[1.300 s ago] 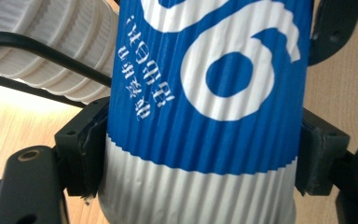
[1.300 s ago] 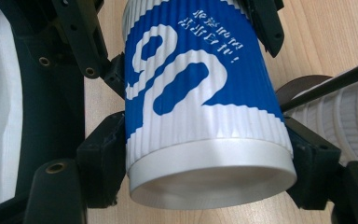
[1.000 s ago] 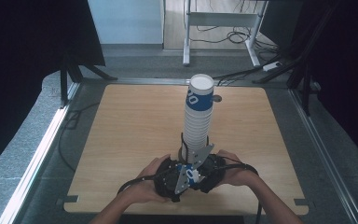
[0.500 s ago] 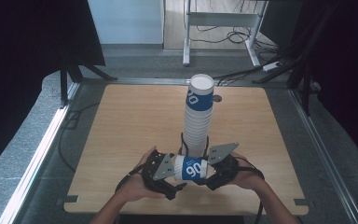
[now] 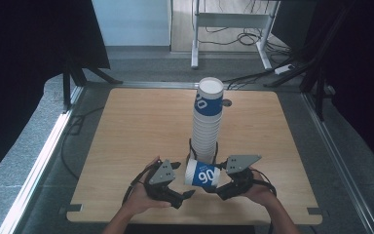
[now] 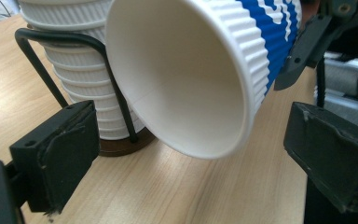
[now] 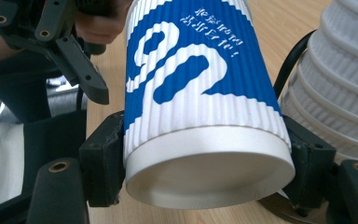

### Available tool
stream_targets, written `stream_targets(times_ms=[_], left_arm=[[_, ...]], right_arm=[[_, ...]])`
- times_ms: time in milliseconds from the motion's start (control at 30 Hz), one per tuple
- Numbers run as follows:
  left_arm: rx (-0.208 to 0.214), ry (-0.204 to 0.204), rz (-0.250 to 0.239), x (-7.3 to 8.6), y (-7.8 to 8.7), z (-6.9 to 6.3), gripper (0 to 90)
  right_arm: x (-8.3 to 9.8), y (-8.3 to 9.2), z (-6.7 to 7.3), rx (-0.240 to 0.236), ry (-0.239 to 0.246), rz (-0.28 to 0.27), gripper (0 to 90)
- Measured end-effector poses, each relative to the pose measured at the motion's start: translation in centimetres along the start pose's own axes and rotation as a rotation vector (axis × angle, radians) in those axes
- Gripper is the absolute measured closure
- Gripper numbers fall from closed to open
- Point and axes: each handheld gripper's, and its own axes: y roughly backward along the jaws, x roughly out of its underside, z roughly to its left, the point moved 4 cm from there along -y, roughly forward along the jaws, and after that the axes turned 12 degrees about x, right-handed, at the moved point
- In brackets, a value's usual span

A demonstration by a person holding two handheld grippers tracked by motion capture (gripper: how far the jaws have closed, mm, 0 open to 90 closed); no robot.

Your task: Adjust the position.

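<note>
In the high view, a blue-and-white cup [image 5: 202, 174] lies on its side above the counter [image 5: 126, 136], near the middle of the near edge and just in front of the foot of a tall stack [image 5: 207, 122] of like cups that stands in a black wire holder [image 5: 191, 148]. The right claw [image 5: 217, 187] pinches the cup at its base end, and the left claw [image 5: 187, 187] sits just beside the cup's mouth with its jaws spread. The left claw's jaws have just been opening, and nothing is pressed between them. In the left gripper view, the two black jaws stand wide apart low in the picture, and the cup's open mouth [image 6: 182, 79] hangs between and above them, clear of both pads. Behind it, the stack [image 6: 74, 70] rests on a brown base [image 6: 121, 145] with the wire holder [image 6: 51, 51] around it. The right claw [image 6: 303, 51] shows beyond the cup at the upper right. In the right gripper view, the jaws press on either side of the cup [image 7: 200, 107] just above its white bottom rim, which faces the camera. The left claw [image 7: 70, 46] is at the upper left, apart from the cup, and the stack [image 7: 345, 93] is at the right.
</note>
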Motion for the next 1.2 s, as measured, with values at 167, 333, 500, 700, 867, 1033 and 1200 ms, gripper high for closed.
stream_targets(times_ms=[167,333,500,700,867,1033,1200], left_arm=[[0.025,0.076,-0.046,0.5,0.2,0.4,3.8],[0.048,0.129,-0.078,1.0,0.4,0.8,4.1],[0.067,0.151,-0.098,1.3,0.5,0.8,4.4],[0.080,0.160,-0.118,1.2,0.8,0.7,4.7],[0.098,0.177,-0.146,1.1,1.0,0.7,5.1],[0.123,0.189,-0.166,0.9,1.1,0.7,4.8],[0.167,0.205,-0.199,0.7,0.9,0.5,4.1]], right_arm=[[0.3,0.1,-0.1,0.013,-0.041,-0.069,28.0],[0.6,0.0,-0.2,0.022,-0.076,-0.135,28.0],[0.9,0.0,-0.1,0.023,-0.111,-0.198,28.0],[1.3,-0.3,0.2,0.025,-0.138,-0.238,28.0],[1.3,-0.4,0.4,0.026,-0.140,-0.248,27.9],[1.5,-0.4,0.4,0.022,-0.148,-0.262,28.0],[1.8,-0.7,0.6,0.000,-0.168,-0.283,28.0]])
